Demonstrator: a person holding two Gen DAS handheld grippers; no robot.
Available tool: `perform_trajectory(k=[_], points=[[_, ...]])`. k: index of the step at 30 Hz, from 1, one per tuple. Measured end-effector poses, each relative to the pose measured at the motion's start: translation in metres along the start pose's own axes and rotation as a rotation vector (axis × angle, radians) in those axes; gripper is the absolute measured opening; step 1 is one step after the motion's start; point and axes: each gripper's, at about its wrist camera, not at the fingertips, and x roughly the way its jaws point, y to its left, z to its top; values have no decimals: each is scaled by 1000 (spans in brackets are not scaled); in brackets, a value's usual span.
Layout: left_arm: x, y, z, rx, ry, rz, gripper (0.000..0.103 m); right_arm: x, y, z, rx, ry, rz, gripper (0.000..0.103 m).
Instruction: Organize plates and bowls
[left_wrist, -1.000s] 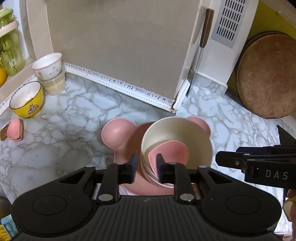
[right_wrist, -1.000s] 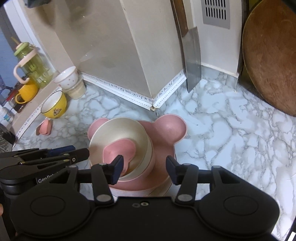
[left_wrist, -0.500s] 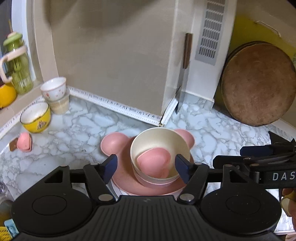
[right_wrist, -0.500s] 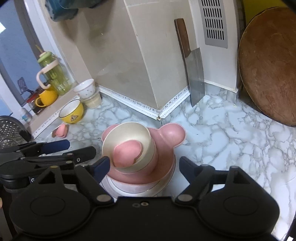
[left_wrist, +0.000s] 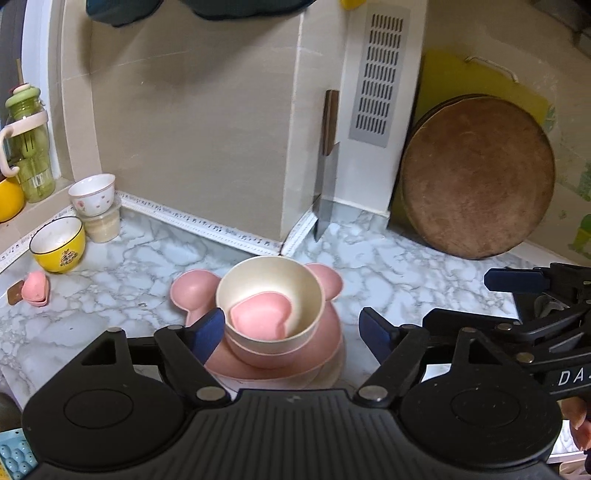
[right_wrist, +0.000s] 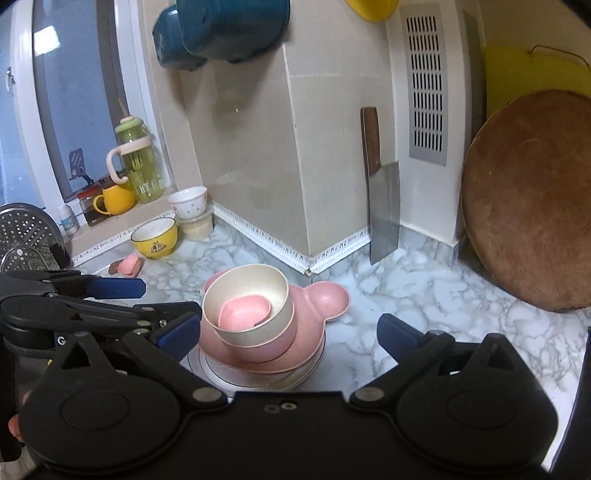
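Note:
A stack stands on the marble counter: a white plate (right_wrist: 258, 380) at the bottom, a pink bear-eared plate (left_wrist: 192, 291) (right_wrist: 328, 295) on it, a pink bowl (right_wrist: 266, 345), then a cream bowl (left_wrist: 269, 280) (right_wrist: 245, 291) holding a small pink heart-shaped dish (left_wrist: 262, 317) (right_wrist: 242, 312). My left gripper (left_wrist: 291, 332) is open and empty, above and in front of the stack. My right gripper (right_wrist: 288, 334) is open and empty, also raised in front of the stack. Each gripper shows at the edge of the other's view.
A yellow bowl (left_wrist: 57, 243) (right_wrist: 155, 236), a white cup on a tub (left_wrist: 92, 195) and a small pink item (left_wrist: 35, 288) sit at the left. A cleaver (right_wrist: 384, 210) leans on the wall corner. A round wooden board (left_wrist: 476, 188) leans at the right.
My left gripper opened, let go of the cream bowl's rim and pulled back and up. My right gripper also opened wider and drew back and up. The stack stayed put.

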Motion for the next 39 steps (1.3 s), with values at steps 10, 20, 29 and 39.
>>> perform_trajectory(k=[10,20,29,39], points=[[-13,-15,-17,-9,-49,-17,103,-29,-8,-24,-23,-115,-38,103],[-24,-20,-30,8,-103,-32,103,-40,-12,-35,20,-140,-53,103],[-26,-18,-32,-4,-110,-47,103,-41,-16,-39,56,-151,-80,103],[-26,-13,-30,-17,-115,-70,103,-33,-19,-38,70,-141,-109,103]])
